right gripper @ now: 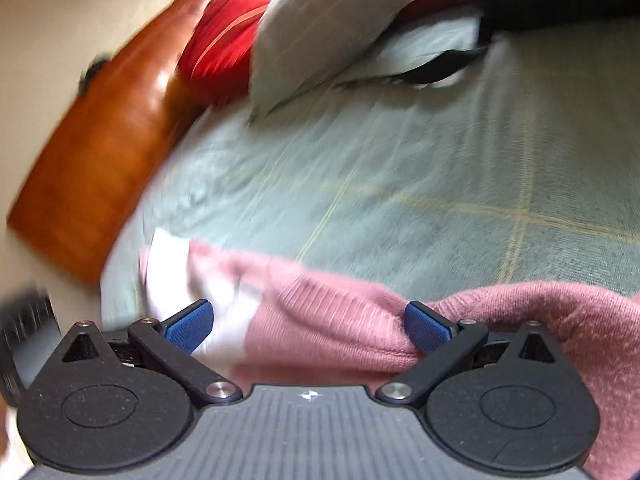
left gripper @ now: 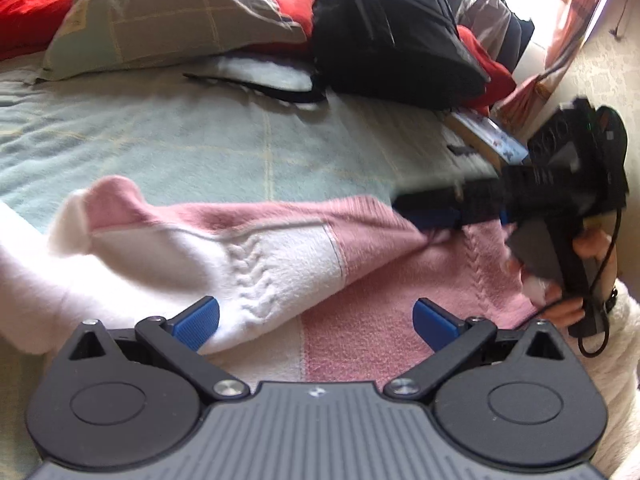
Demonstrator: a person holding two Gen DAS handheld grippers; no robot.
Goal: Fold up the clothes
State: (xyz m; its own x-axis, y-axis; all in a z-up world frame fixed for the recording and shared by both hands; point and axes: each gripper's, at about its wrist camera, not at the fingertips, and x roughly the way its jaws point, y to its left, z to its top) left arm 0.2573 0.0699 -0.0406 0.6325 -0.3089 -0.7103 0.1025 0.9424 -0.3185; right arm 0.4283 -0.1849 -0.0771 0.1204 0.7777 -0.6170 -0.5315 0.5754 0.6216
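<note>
A pink-and-white cable-knit sweater (left gripper: pixel 280 248) lies spread along the near edge of the bed, on a pale green blanket with thin yellow check lines (left gripper: pixel 200 136). One white-tipped part of it, apparently a sleeve, is thrown across the body toward the bed's left side, so it sits partly doubled over rather than flat.

The left gripper (left gripper: pixel 316 320) hovers just above the knit with its blue pads wide apart and nothing between them. The right gripper (right gripper: pixel 308 326) is also spread wide in its own view, with pink knit bunched against its right-hand pad but not clamped. In the left wrist view its fingers (left gripper: pixel 432 206) reach over the sweater's far edge and look closer together; the blur leaves that unclear.

Judged from here, the main risks are these:

- The knit is thick and soft. A closing pad could take only the top layer, or pinch two layers at once, and drag the fold askew.
- The bunch against the right pad could snag and pull the sweater toward the bed's edge when that gripper moves.
- The blanket is loose too, so a low grasp may catch it with the sweater.
- Both views are smeared by motion. A fast sweep could flip the draped sleeve back open.

Near the head of the bed, well apart from the sweater, lie a grey-green checked pillow (left gripper: pixel 172 16), a red cushion (right gripper: pixel 228 32) and a black bag (left gripper: pixel 392 32).
</note>
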